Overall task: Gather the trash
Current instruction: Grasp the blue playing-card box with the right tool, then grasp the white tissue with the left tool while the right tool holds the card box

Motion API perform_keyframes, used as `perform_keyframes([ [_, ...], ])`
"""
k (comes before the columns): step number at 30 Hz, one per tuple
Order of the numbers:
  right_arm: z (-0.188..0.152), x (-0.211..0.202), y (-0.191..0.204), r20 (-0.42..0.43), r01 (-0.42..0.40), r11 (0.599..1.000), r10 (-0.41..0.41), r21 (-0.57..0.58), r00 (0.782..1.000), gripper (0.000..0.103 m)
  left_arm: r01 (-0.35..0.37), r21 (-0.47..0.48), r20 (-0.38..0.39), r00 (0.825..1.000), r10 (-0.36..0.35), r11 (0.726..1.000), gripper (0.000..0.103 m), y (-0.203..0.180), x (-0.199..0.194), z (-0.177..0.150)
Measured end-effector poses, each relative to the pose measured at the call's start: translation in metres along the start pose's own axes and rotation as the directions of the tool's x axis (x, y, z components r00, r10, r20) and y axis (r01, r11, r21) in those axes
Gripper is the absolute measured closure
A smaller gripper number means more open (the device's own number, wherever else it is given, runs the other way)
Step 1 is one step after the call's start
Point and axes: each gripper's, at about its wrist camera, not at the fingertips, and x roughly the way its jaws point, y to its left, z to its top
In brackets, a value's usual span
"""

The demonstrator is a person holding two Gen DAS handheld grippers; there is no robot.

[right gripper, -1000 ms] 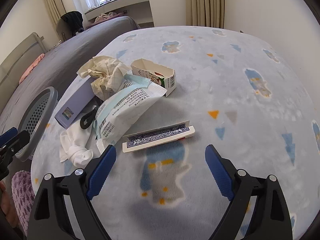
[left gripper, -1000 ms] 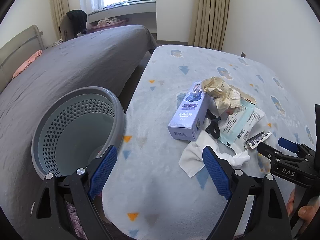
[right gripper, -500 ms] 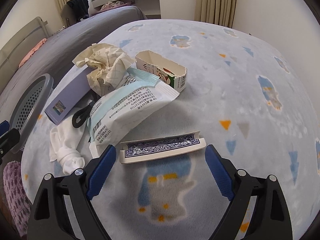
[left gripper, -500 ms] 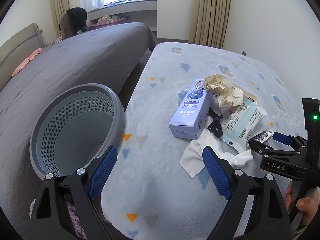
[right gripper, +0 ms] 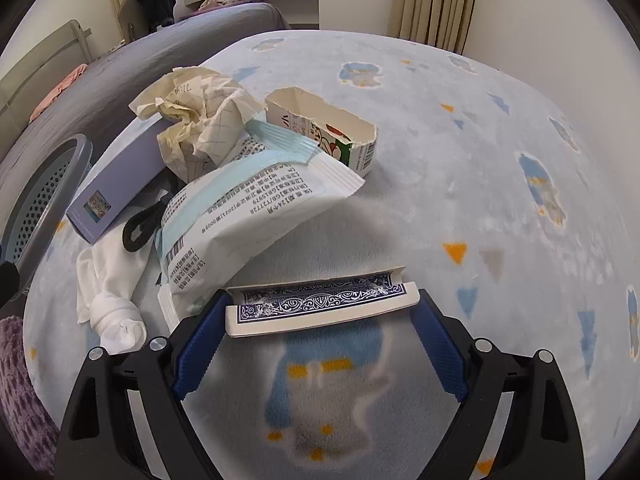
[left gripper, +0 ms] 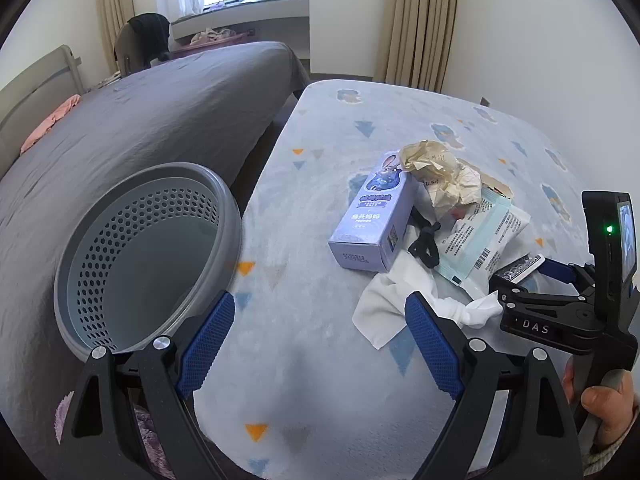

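Observation:
A pile of trash lies on the light blue blanket (right gripper: 460, 184): a flat playing-card box (right gripper: 320, 307), a white and teal wipes packet (right gripper: 248, 216), crumpled paper (right gripper: 196, 116), a torn carton (right gripper: 320, 128), a purple box (left gripper: 374, 224), a black hair tie (left gripper: 426, 240) and a white tissue (left gripper: 400, 300). My right gripper (right gripper: 320, 344) is open, its blue fingers at both ends of the card box. My left gripper (left gripper: 318, 344) is open and empty, between the grey perforated basket (left gripper: 140, 256) and the tissue. The right gripper also shows in the left wrist view (left gripper: 532, 280).
A grey bed (left gripper: 140, 112) lies to the left, and the basket rests on it at the blanket's edge. A wall and curtains (left gripper: 420, 20) stand behind. A purple fuzzy cloth (right gripper: 20, 392) is at the lower left.
My right gripper has moved forward until its open fingers flank the card box. My left gripper has barely moved.

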Motion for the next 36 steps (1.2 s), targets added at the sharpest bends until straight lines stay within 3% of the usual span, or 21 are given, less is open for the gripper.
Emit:
perform_keyframes([
  [9, -0.006, -0.009, 0.001, 0.035, 0.003, 1.000, -0.003, -0.002, 0.999, 0.019, 0.010, -0.001, -0.010, 1.000, -0.010, 1.000, 0.018, -0.003, -0.001, -0.004],
  [24, -0.022, -0.057, -0.030, 0.142, -0.026, 0.990, 0.006, 0.138, 0.990, 0.019, 0.051, 0.006, -0.050, 0.997, -0.051, 0.999, 0.018, -0.036, 0.011, -0.008],
  [36, -0.025, -0.080, -0.056, 0.197, -0.031, 0.979, -0.010, 0.201, 0.980, 0.019, 0.009, -0.017, -0.094, 0.995, -0.010, 1.000, 0.018, -0.073, 0.048, 0.009],
])
